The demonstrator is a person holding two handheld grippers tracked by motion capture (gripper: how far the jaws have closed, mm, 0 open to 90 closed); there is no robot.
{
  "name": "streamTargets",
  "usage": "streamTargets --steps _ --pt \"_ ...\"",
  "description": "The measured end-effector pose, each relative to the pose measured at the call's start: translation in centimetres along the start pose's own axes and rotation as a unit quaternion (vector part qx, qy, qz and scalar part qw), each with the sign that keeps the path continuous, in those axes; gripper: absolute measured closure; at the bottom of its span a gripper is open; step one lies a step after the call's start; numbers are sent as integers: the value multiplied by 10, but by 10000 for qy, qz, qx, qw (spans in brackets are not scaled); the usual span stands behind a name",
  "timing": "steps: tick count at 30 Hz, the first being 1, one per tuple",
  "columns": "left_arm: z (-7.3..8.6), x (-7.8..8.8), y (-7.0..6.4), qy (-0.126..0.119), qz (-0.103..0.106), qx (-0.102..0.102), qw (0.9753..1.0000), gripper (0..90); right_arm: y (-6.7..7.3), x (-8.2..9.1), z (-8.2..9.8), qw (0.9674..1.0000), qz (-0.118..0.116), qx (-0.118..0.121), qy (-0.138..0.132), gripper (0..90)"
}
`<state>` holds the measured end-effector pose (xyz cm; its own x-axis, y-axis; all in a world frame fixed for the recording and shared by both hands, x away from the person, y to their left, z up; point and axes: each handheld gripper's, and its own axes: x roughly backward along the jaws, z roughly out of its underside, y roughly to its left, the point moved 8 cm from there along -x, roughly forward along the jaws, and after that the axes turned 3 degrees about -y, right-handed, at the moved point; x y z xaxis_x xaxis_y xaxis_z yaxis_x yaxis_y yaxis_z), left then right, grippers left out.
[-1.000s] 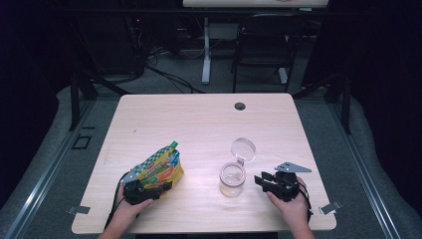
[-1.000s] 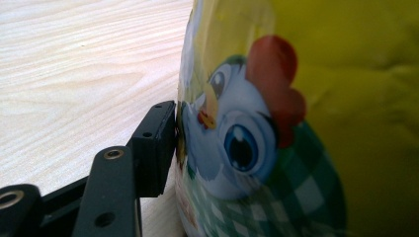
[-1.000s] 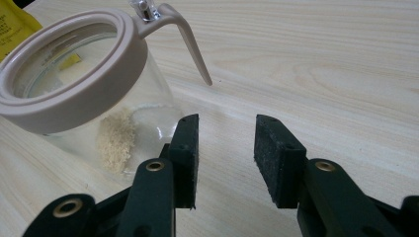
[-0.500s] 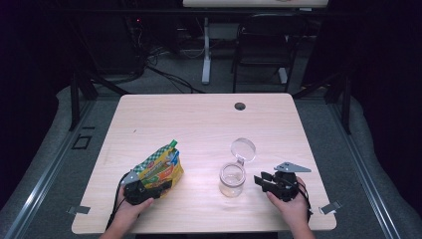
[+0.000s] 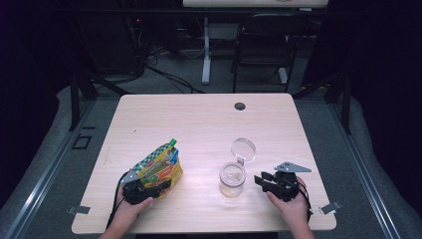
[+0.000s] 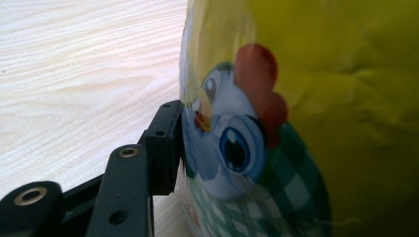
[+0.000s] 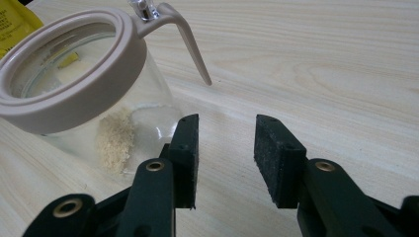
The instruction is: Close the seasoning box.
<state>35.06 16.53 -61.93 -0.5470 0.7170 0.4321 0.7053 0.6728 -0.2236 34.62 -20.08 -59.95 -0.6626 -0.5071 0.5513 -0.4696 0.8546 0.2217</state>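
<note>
On table (image 5: 199, 124), one bag (image 5: 159, 167), one jar (image 5: 232, 178)

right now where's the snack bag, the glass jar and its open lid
snack bag (image 5: 160, 168), high view, on its yellow front
glass jar (image 5: 232, 179), high view, on its clear body
open lid (image 5: 243, 148), high view, on the lid's round face

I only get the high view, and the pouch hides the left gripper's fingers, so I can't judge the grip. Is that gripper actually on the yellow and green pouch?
Observer: Yes. In the left gripper view, one finger of the left gripper presses the yellow and green foil pouch at its cartoon chicken print. The jaws have just been closing with the pouch between them.
Operator: Does the right gripper hold the clear glass jar?
Observer: No. Its fingers stand open and empty, with the jar beside one finger, not between them.
Operator: Anything inside?
Observer: A little pale beige powder at the bottom.
</note>
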Motion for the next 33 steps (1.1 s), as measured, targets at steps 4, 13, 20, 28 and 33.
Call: streamTargets --steps 4,13,20,28,33 --pt "-3 2 0 -34 18 34 10000 514 0 0 0 10000 -2 11 1 622" --pt "-13 10 -1 -248 -65 47 9997 515 0 1 -1 10000 7 17 -29 622" --pt "-16 13 -3 -205 -146 -113 9996 516 0 1 -1 10000 -2 18 -51 622" --pt "-20 19 -9 33 -315 -608 9976 516 0 2 -1 10000 12 31 -58 623" --pt "-23 21 -12 34 -421 -766 9962 516 0 2 -1 10000 12 29 -56 622"
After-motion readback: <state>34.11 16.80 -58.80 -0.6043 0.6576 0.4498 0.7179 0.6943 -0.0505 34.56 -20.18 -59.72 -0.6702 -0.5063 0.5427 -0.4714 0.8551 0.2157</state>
